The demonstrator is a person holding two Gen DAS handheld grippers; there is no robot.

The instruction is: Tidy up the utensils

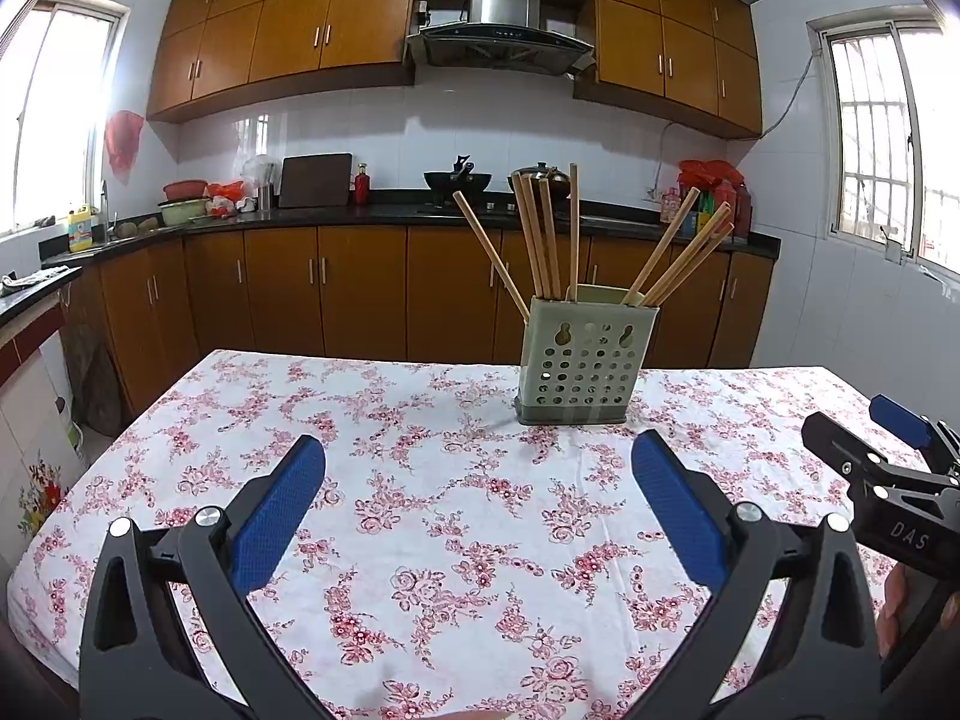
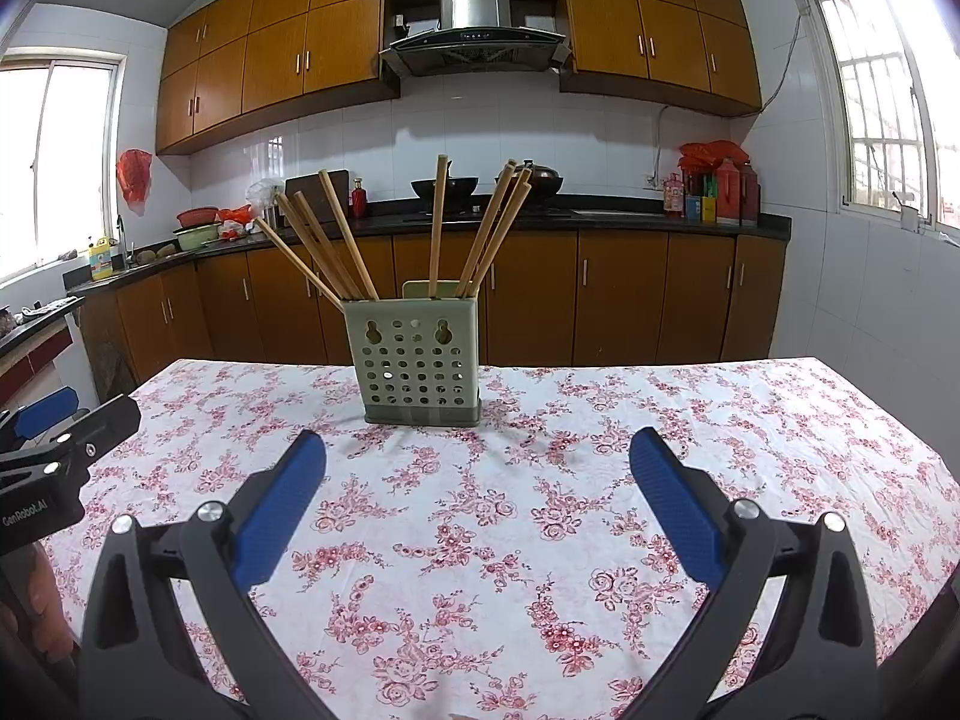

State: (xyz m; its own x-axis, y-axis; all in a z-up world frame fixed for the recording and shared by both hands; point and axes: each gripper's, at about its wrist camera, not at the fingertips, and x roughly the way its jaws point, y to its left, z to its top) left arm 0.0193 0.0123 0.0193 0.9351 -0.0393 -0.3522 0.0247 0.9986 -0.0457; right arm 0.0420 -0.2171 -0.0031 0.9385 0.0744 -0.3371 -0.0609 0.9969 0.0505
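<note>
While both tools hang low over the flowered tablecloth [image 1: 456,540], you have nothing clamped in either one. At the bottom of the left wrist view, your left gripper [image 1: 478,501] shows its blue pads spread wide apart with only bare cloth between them. At the bottom of the right wrist view, your right gripper [image 2: 477,501] is spread just as wide and just as empty. Each tool shows at the side edge of the other's view, so they sit side by side.

Further up the frame stands the green perforated holder [image 2: 420,360], upright on the cloth near the table's far edge. From the right gripper it lies straight ahead, slightly left of centre. From the left gripper the same holder [image 1: 585,369] lies ahead and off to the right. Neither tool is clearly the nearer, though the right is better lined up on it.

All the wooden chopsticks [image 2: 438,228] stand in the holder with their free ends up and fanned: one group leans toward upper left, one stick is nearly vertical, another group leans toward upper right. Their long axes run steeply upward, so any grasp would likely close across a shaft from the side, above the rim. No loose utensil shows on the cloth.
</note>
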